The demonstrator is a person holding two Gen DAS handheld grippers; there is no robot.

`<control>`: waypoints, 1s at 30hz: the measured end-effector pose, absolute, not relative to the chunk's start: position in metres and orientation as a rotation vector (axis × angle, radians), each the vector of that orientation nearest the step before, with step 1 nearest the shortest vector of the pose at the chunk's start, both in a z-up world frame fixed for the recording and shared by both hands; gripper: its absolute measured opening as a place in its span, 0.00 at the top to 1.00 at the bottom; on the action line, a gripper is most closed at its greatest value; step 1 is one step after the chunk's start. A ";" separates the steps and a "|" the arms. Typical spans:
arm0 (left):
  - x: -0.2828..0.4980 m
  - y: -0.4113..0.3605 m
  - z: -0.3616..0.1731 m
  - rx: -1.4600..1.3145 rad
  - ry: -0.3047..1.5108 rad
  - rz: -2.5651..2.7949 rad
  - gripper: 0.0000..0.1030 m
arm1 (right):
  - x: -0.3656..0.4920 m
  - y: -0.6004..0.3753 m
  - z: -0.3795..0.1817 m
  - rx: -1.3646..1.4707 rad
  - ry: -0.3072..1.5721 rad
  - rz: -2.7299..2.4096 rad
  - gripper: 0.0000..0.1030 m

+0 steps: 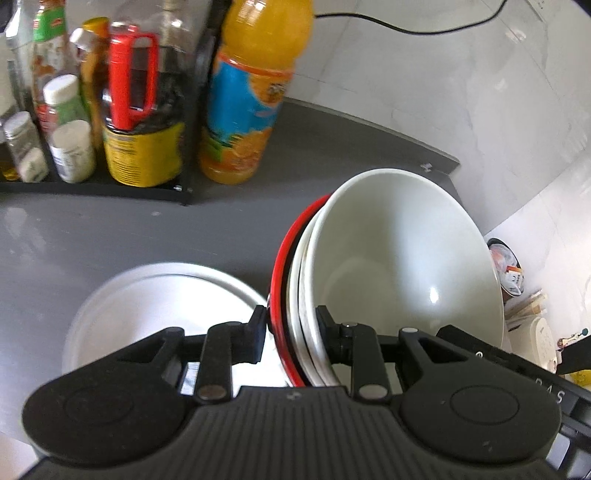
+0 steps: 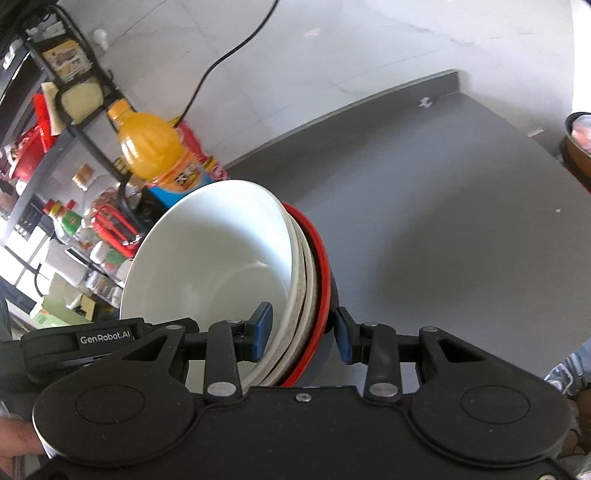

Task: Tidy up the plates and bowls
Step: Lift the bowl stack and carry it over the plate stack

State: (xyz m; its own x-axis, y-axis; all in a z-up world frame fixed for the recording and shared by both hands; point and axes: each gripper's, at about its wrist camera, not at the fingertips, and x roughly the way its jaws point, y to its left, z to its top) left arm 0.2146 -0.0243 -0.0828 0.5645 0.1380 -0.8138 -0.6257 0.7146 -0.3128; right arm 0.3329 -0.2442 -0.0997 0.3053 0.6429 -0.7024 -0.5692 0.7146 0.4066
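A nested stack of bowls point(image 1: 399, 258) hangs tilted over the grey counter point(image 1: 110, 236): a white bowl innermost, two more pale ones under it, and a red-rimmed black bowl point(image 1: 282, 266) outermost. My left gripper point(image 1: 291, 332) is shut on the stack's near rim, one finger inside and one outside. From the opposite side, my right gripper point(image 2: 303, 332) clamps the same stack of bowls point(image 2: 221, 258) with its blue pads point(image 2: 260, 332). A white plate point(image 1: 147, 314) lies flat on the counter, left of the stack and below my left gripper.
An orange juice bottle point(image 1: 251, 92) stands at the back beside a black rack point(image 1: 96, 188) packed with sauce bottles and jars. A black cable point(image 1: 406, 26) runs along the tiled wall. Past the counter's right edge is a pot point(image 1: 506, 266). A hand point(image 2: 14, 439) shows at lower left.
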 end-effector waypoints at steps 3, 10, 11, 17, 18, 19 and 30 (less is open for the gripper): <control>0.203 -0.015 -0.083 -0.630 0.862 0.497 0.75 | 0.324 -0.232 -0.099 0.079 0.973 0.817 0.66; 0.178 0.014 -0.091 -0.660 0.873 0.520 0.75 | 0.302 -0.205 -0.101 0.051 0.986 0.835 0.66; 0.174 0.016 -0.092 -0.663 0.875 0.521 0.75 | 0.299 -0.202 -0.101 0.048 0.985 0.836 0.66; 0.158 0.033 -0.101 -0.673 0.900 0.532 0.75 | 0.284 -0.184 -0.109 0.028 1.004 0.844 0.66; 0.155 0.036 -0.103 -0.676 0.905 0.533 0.75 | 0.281 -0.180 -0.111 0.025 1.008 0.843 0.66; 0.152 0.039 -0.104 -0.678 0.908 0.533 0.75 | 0.278 -0.179 -0.113 0.024 1.014 0.841 0.66; 0.132 0.063 -0.111 -0.682 0.926 0.508 0.75 | 0.259 -0.161 -0.119 0.022 1.023 0.838 0.66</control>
